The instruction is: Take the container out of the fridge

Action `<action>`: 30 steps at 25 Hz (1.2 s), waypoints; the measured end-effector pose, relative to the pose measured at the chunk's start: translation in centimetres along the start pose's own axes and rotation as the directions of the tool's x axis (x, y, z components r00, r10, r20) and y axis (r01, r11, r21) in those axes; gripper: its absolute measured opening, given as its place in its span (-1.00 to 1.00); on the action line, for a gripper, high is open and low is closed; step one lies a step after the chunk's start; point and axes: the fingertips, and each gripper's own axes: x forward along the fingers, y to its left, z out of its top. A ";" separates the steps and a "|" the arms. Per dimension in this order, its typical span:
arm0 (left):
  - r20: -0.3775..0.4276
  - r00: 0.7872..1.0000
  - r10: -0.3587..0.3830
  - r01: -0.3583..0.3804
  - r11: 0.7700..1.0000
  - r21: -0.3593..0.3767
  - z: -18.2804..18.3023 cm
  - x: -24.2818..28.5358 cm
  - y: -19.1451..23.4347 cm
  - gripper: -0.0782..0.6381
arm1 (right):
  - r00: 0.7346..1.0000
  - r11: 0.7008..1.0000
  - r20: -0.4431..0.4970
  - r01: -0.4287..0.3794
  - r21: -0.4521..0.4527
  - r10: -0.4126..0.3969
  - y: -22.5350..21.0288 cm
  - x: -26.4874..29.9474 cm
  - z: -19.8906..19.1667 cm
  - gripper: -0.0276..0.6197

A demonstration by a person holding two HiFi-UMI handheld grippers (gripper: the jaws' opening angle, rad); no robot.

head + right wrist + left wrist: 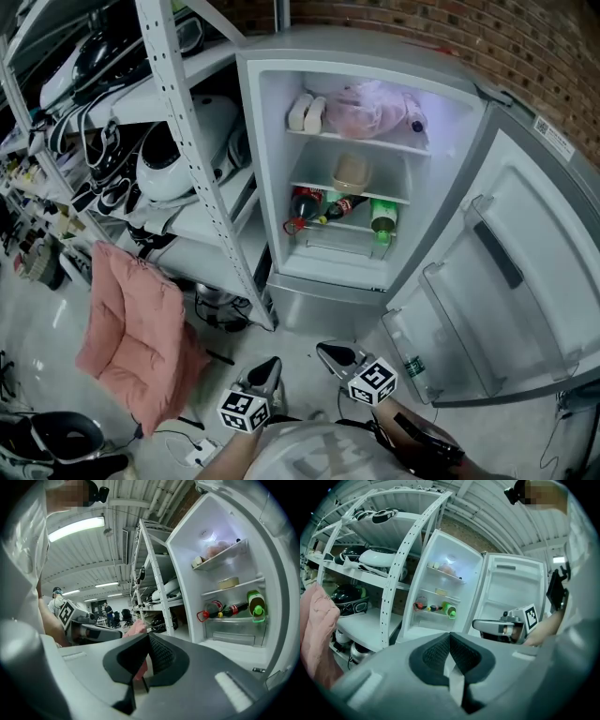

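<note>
- left tongs (450, 641): grey moulded plastic with black ribbed pads, the two pads pressed together with nothing between them.
- right tongs (146, 644): same build, also closed tight and empty; it sits just beside the left one, both well short of the fridge.
- two marker cubes, one per tool, white with black square patterns: left cube (246, 410), right cube (372, 382).
- floor (47, 309): smooth, glossy grey, with cables lying on it.
- one pink cushion (131, 328), soft and quilted, draped low beside the rack.
- metal rack (187, 122): pale perforated uprights and flat shelves carrying rounded white and black appliances.
- fridge (319, 281): silver outside, white moulded plastic inside, lit. Its one door (525, 272) is swung wide to the right, with clear plastic bins.
- container (351, 172): one, tan, round and squat, standing alone on the middle shelf of the fridge and untouched by either tool.
- lower shelf: two dark bottles (314, 206) with red caps lying on their sides, and one green bottle (382, 221) beside them.
- top shelf: one crumpled, translucent pinkish bag (370, 108) and two pale rounded items (307, 112).
- brick wall (487, 47): rough red-brown brick behind the fridge.
</note>
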 end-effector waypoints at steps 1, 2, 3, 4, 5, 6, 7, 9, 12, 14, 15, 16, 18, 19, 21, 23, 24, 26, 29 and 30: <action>-0.004 1.000 -0.013 0.013 1.000 0.003 0.1 0.4 0.3 -0.78 | 1.000 1.000 -0.003 0.012 0.003 -0.012 -0.3 0.3 0.0 -0.90; -0.009 1.000 -0.026 0.026 1.000 0.007 0.3 0.8 0.7 -0.78 | 1.000 1.000 -0.005 0.024 0.006 -0.024 -0.6 0.6 0.0 -0.90; -0.013 0.999 -0.040 0.040 0.999 0.012 0.5 1.3 1.2 -0.78 | 0.999 0.999 -0.006 0.037 0.008 -0.037 -1.0 1.0 0.0 -0.90; -0.017 0.998 -0.052 0.053 0.998 0.017 0.8 1.7 1.7 -0.78 | 0.999 0.999 -0.006 0.049 0.010 -0.049 -1.4 1.5 0.1 -0.90; -0.020 0.998 -0.065 0.065 0.998 0.021 1.1 2.1 2.3 -0.78 | 0.998 0.998 -0.004 0.060 0.011 -0.060 -1.8 2.0 0.3 -0.90; -0.023 0.997 -0.076 0.077 0.997 0.025 1.5 2.6 3.0 -0.78 | 0.997 0.997 0.000 0.072 0.011 -0.072 -2.2 2.6 0.6 -0.90; -0.026 0.996 -0.087 0.088 0.996 0.029 1.9 3.1 3.7 -0.78 | 0.996 0.996 0.004 0.085 0.011 -0.085 -2.7 3.1 0.9 -0.90; -0.032 0.994 -0.109 0.110 0.993 0.038 2.7 4.0 5.0 -0.78 | 0.993 0.994 0.013 0.113 0.010 -0.113 -3.6 4.1 1.6 -0.90; -0.043 0.989 -0.139 0.141 0.989 0.048 3.9 5.3 6.8 -0.78 | 0.987 0.988 0.025 0.155 0.013 -0.156 -4.9 5.4 2.5 -0.90; -0.048 0.986 -0.161 0.164 0.985 0.055 4.6 6.2 7.8 -0.78 | 0.983 0.983 0.030 0.182 0.017 -0.183 -5.7 6.2 2.9 -0.90; -0.052 0.984 -0.173 0.176 0.983 0.058 5.0 6.6 8.2 -0.78 | 0.980 0.980 0.032 0.197 0.019 -0.197 -6.1 6.5 3.2 -0.90; -0.057 0.981 -0.186 0.189 0.980 0.059 5.3 7.0 8.6 -0.78 | 0.977 0.977 0.033 0.212 0.023 -0.212 -6.4 6.9 3.3 -0.90; -0.068 0.975 -0.212 0.216 0.975 0.059 5.6 7.7 9.3 -0.78 | 0.970 0.970 0.032 0.242 0.028 -0.243 -7.0 7.5 3.5 -0.90; -0.074 0.972 -0.225 0.229 0.972 0.060 5.8 8.1 9.6 -0.78 | 0.966 0.966 0.030 0.256 0.028 -0.257 -7.3 7.7 3.6 -0.90; -0.083 0.965 -0.249 0.255 0.965 0.064 6.1 8.8 10.2 -0.78 | 0.958 0.959 0.031 0.284 0.028 -0.284 -8.0 8.3 3.9 -0.90; -0.094 0.957 -0.274 0.281 0.957 0.070 6.5 9.4 10.8 -0.78 | 0.949 0.950 0.035 0.312 0.028 -0.313 -8.8 8.9 4.4 -0.90; -0.099 0.953 -0.287 0.294 0.953 0.073 6.7 9.7 11.1 -0.78 | 0.944 0.944 0.037 0.327 0.028 -0.328 -9.1 9.1 4.6 -0.90; -0.109 0.944 -0.311 0.320 0.944 0.080 7.1 10.4 11.5 -0.78 | 0.933 0.934 0.043 0.357 0.027 -0.358 -9.8 9.4 5.1 -0.90; -0.122 0.930 -0.347 0.360 0.928 0.097 7.8 11.3 11.8 -0.78 | 0.914 0.916 0.048 0.402 0.024 -0.402 -10.8 9.5 5.7 -0.89; -0.123 0.925 -0.361 0.373 0.922 0.103 8.1 11.6 11.8 -0.78 | 0.908 0.909 0.048 0.416 0.022 -0.417 -11.2 9.6 5.8 -0.89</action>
